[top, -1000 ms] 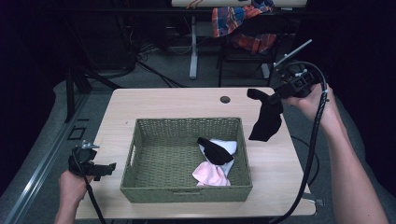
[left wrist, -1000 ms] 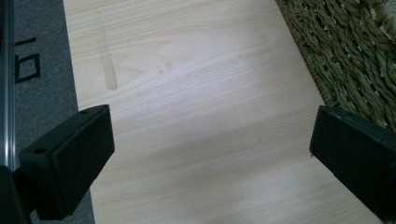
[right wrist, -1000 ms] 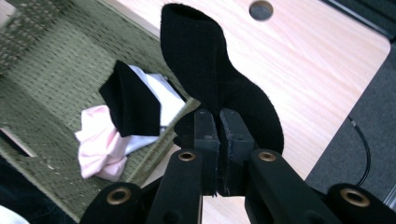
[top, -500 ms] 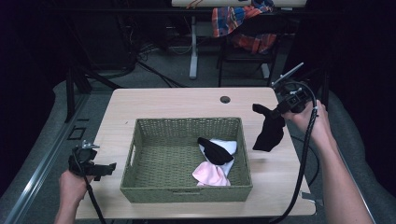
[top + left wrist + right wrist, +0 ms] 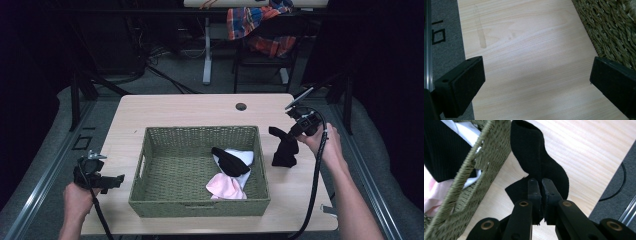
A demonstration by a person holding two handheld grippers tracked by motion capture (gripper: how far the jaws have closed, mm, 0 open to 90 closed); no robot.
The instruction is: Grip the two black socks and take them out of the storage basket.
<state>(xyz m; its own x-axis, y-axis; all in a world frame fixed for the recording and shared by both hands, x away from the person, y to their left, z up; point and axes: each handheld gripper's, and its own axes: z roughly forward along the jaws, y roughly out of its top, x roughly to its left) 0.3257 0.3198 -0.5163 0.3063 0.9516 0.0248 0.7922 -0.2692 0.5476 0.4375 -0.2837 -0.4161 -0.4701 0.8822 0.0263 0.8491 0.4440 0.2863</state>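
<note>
Here the right tool [image 5: 539, 182] pinches a black sock [image 5: 536, 160] beside the basket [image 5: 200, 207]; left tool [image 5: 536, 87] gapes wide.

A woven green basket [image 5: 197, 205] sits mid-table, holding a black garment [image 5: 228, 161] over white cloth [image 5: 244, 156], with a pink cloth [image 5: 226, 186] at their 6 o'clock. A dark round grommet [image 5: 241, 106] lies at the basket's 1 o'clock on the pale wooden table [image 5: 175, 110]. A plaid cloth [image 5: 250, 20] drapes a chair at 12 o'clock.
</note>
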